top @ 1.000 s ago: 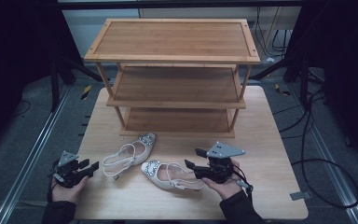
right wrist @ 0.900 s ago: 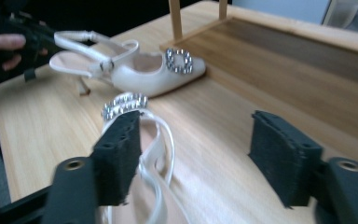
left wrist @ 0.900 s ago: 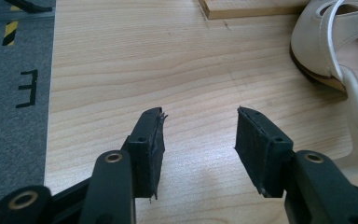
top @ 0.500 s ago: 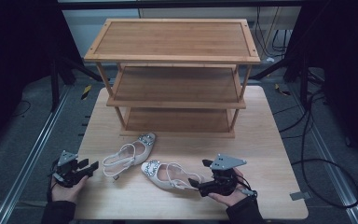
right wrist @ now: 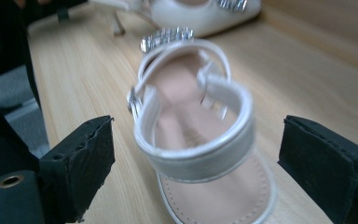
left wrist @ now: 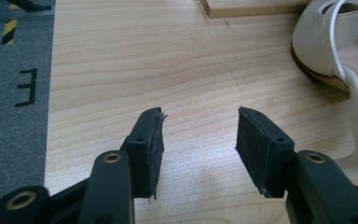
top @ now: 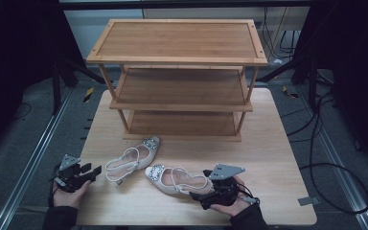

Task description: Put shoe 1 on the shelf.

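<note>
Jaws of both grippers were held wide open.
Right gripper (right wrist: 196,163) was set astride sandal (right wrist: 200,135) heel, untouched; left gripper (left wrist: 198,140) was held empty.

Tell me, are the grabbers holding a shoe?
No, nothing is held yet. The right gripper is open, with its jaws on either side of one shoe's heel strap but not touching. The left gripper is open over the bare table.

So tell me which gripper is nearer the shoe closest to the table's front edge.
Right. The right gripper sits at the heel end of the nearer shoe, its open fingers on either side of the heel strap. The left gripper rests open at the table's left edge, beyond the other shoe.
</note>
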### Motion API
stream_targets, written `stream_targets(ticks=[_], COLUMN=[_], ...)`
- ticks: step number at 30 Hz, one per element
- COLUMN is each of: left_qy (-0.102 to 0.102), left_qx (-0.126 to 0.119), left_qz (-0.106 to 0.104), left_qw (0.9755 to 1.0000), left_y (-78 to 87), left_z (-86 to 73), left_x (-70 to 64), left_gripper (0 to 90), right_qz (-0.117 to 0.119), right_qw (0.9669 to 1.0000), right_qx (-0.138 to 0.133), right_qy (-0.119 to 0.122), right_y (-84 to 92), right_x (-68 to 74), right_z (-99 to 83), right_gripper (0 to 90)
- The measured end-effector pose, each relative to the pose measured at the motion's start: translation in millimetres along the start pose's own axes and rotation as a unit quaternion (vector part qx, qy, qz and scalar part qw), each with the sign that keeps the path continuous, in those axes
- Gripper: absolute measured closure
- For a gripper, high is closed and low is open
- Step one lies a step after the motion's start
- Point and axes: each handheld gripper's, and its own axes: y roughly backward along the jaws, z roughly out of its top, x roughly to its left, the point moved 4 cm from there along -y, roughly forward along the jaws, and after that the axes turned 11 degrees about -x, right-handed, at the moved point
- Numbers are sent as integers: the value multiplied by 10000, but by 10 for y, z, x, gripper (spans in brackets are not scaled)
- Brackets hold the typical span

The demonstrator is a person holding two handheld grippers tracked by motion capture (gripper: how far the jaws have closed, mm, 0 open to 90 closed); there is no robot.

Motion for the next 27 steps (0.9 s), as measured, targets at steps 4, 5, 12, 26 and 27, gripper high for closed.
stream_targets(ticks=[4,5,12,26,27], left_qy=[-22,-22,-57,-55,-51], left_qx=[22,18,47,53,51], left_qz=[6,13,-4,-10,-8], left_qw=[10000,10000,10000,10000,10000], left_y=[-6,-4,-11,-25,-24], left_z=[0,1,2,4,4], left_x=[2,1,-12,-14,-13], left_gripper=[496,496,496,497,497], right_qz=[54,82,187,235,282], right_qw=[9997,9995,9988,9977,9977], right_qx=[234,286,401,547,541], right_qy=[52,101,214,312,287], right_y=[-116,-164,-301,-371,-363], right_x=[5,9,40,-24,-18], right_z=[-78,-91,-103,-134,-135], right_gripper=[104,109,114,201,231])
